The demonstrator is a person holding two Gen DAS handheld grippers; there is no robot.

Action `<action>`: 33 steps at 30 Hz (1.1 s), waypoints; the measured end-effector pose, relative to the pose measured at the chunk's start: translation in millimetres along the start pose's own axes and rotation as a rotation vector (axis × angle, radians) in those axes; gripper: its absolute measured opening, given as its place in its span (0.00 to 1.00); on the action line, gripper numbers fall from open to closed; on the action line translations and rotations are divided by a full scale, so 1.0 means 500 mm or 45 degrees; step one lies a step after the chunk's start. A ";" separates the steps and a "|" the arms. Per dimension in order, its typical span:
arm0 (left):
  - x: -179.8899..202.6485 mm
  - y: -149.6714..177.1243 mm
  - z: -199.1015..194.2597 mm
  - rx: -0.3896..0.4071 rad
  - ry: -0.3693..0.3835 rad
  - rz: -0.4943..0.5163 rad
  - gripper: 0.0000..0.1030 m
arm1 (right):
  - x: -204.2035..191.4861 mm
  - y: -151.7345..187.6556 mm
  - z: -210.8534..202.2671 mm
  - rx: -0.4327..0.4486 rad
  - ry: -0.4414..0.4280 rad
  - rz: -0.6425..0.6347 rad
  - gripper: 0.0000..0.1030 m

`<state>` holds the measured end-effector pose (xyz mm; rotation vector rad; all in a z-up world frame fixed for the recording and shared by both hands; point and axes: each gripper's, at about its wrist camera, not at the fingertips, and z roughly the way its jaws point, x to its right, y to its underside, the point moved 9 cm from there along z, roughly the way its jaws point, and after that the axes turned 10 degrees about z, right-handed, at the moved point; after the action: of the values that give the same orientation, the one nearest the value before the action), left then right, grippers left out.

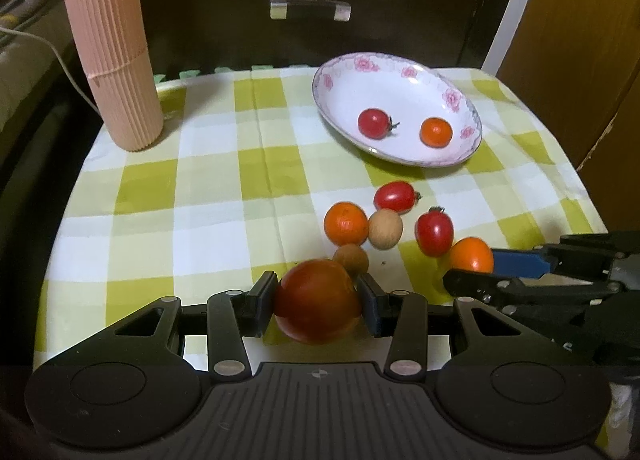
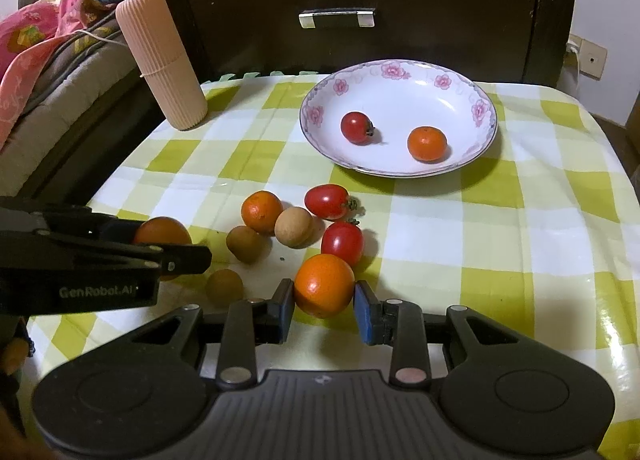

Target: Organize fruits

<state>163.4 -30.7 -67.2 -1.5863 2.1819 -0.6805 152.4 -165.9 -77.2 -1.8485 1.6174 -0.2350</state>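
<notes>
A checked green-and-white tablecloth (image 2: pixel 500 228) is seen covering the table, with a ribbed pink cylinder (image 1: pixel 112 48) stood upright at its far left. A floral-rimmed plate (image 2: pixel 400 72) at the far side is occupied by one cherry tomato (image 2: pixel 357 128) and one small orange (image 2: pixel 427 143), well apart. A reddish-orange fruit (image 1: pixel 318 302) is gripped by the left gripper (image 1: pixel 318 300). An orange (image 2: pixel 324 286) is framed by the right gripper (image 2: pixel 324 300), whose jaws stand parted, the left pad touching it. Loose fruits are clustered just beyond.

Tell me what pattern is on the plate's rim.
Pink flowers on the white plate, with a thin dark edge line; clearest in the right wrist view.
</notes>
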 end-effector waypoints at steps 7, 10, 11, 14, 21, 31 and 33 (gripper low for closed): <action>0.014 -0.029 0.009 0.021 0.036 -0.009 0.50 | 0.004 -0.017 -0.008 0.020 0.004 0.014 0.30; 0.027 -0.043 0.017 0.029 0.054 0.005 0.50 | 0.011 -0.033 -0.012 0.040 0.010 0.029 0.30; 0.030 -0.049 0.020 0.034 0.059 0.008 0.50 | 0.015 -0.039 -0.011 0.045 0.010 0.037 0.30; 0.037 -0.067 0.024 0.051 0.070 0.007 0.50 | 0.030 -0.059 -0.004 0.057 0.015 0.062 0.30; 0.039 -0.143 0.041 0.126 0.068 0.006 0.48 | 0.067 -0.106 0.012 0.095 0.022 0.110 0.30; 0.059 -0.009 -0.006 -0.028 0.140 -0.035 0.51 | 0.107 -0.095 0.017 0.064 0.056 0.170 0.30; 0.088 0.053 -0.049 -0.049 0.184 -0.050 0.54 | 0.115 -0.078 -0.003 0.060 0.075 0.164 0.30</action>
<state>115.9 -61.7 -62.2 -1.6501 2.2841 -0.7917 195.8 -219.8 -69.9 -1.7090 1.7491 -0.2711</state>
